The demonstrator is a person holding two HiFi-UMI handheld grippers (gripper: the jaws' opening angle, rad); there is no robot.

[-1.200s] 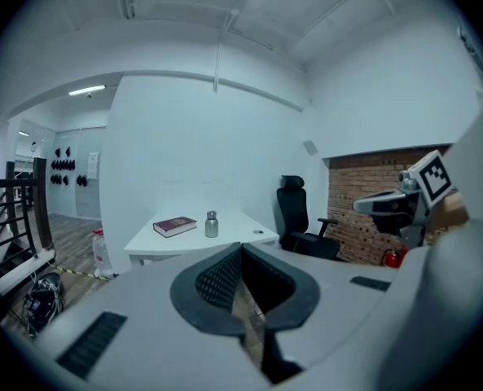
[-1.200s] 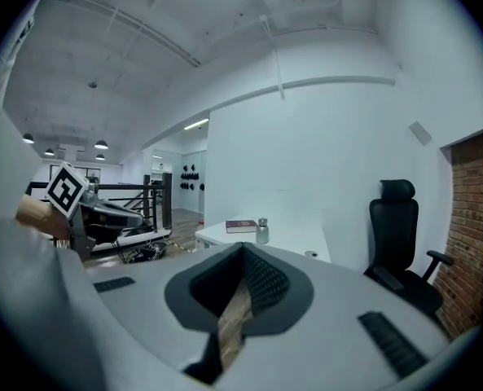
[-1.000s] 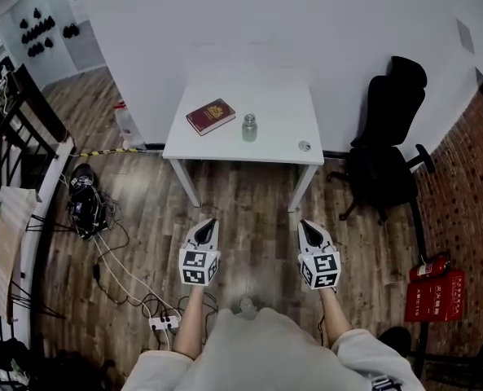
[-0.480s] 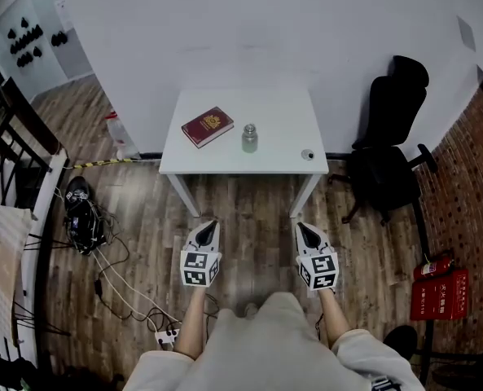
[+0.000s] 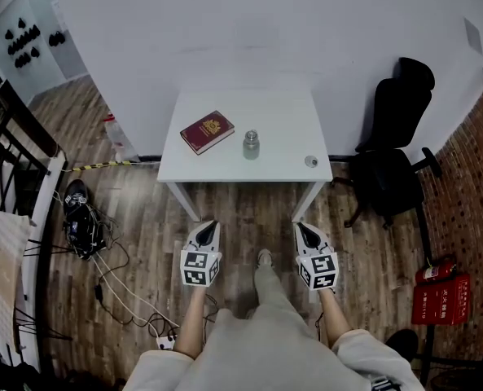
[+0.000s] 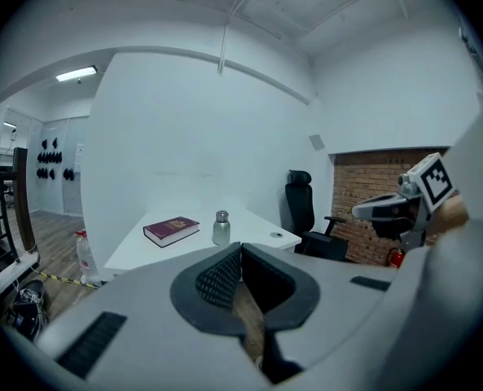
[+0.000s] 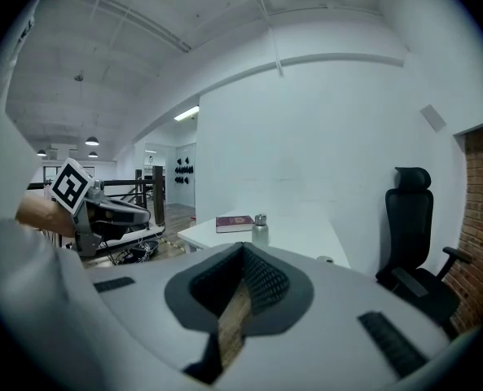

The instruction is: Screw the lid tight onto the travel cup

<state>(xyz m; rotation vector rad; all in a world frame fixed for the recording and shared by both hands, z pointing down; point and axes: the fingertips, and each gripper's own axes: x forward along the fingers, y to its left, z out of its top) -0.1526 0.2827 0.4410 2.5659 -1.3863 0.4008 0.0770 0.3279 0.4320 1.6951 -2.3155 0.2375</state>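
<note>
A small metal travel cup (image 5: 251, 145) stands upright mid-table, also showing in the left gripper view (image 6: 221, 228) and the right gripper view (image 7: 261, 229). Its round lid (image 5: 310, 161) lies apart from it near the table's front right corner (image 6: 276, 235). My left gripper (image 5: 209, 224) and right gripper (image 5: 304, 226) hang side by side over the wooden floor, well short of the table. Both are shut with nothing between the jaws (image 6: 241, 247) (image 7: 245, 247). Each gripper view also catches the other gripper (image 6: 396, 210) (image 7: 103, 214) off to the side.
A dark red book (image 5: 208, 131) lies on the white table (image 5: 282, 169) left of the cup. A black office chair (image 5: 392, 165) stands to the right by a brick wall. Cables and a bag (image 5: 82, 214) lie on the floor at left. A railing (image 5: 13, 149) runs along the left.
The table has come closer in the head view as the person walks toward it. A foot now steps forward between the two grippers. Both grippers stay shut.
</note>
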